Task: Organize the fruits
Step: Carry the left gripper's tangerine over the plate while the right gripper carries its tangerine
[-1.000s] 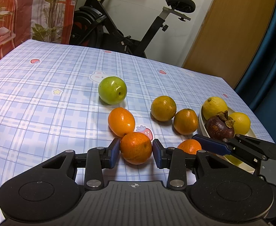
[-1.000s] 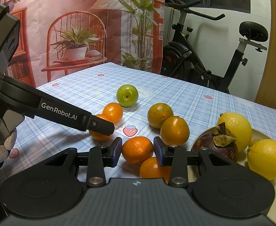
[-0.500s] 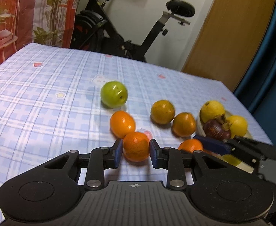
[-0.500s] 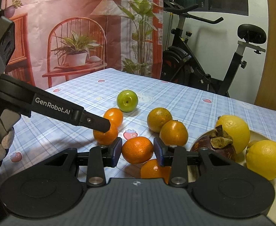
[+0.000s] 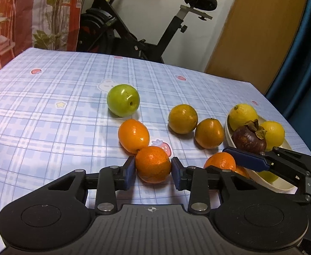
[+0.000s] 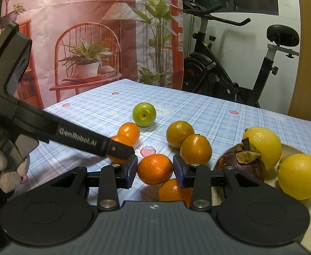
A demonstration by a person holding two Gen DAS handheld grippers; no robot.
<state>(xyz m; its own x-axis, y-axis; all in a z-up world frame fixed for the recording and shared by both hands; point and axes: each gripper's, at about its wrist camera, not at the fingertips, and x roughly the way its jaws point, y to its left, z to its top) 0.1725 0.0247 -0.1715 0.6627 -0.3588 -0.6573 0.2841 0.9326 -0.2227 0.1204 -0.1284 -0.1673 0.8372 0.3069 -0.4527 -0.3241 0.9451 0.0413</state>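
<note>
Glossy checked tablecloth (image 5: 49, 114) (plastic-looking), dimpled orange (image 5: 153, 164) skin, a smooth waxy green apple (image 5: 123, 103), matt black tool bodies.

A pale blue-and-white plaid cloth with pink strawberry prints covers the worktop (image 5: 49, 114). On it sit a glossy green round apple (image 5: 123, 100) and bright orange round mandarins (image 5: 133, 135); yellow lemons (image 6: 262, 142) and a dark purple-brown mangosteen (image 6: 239, 165) fill the cream bowl (image 5: 270, 183).

Both wrist cams sit low, close over the table (image 5: 49, 110), facing fwd; both share the green apple (image 6: 144, 114) and exercise bike (image 5: 146, 29).
</note>
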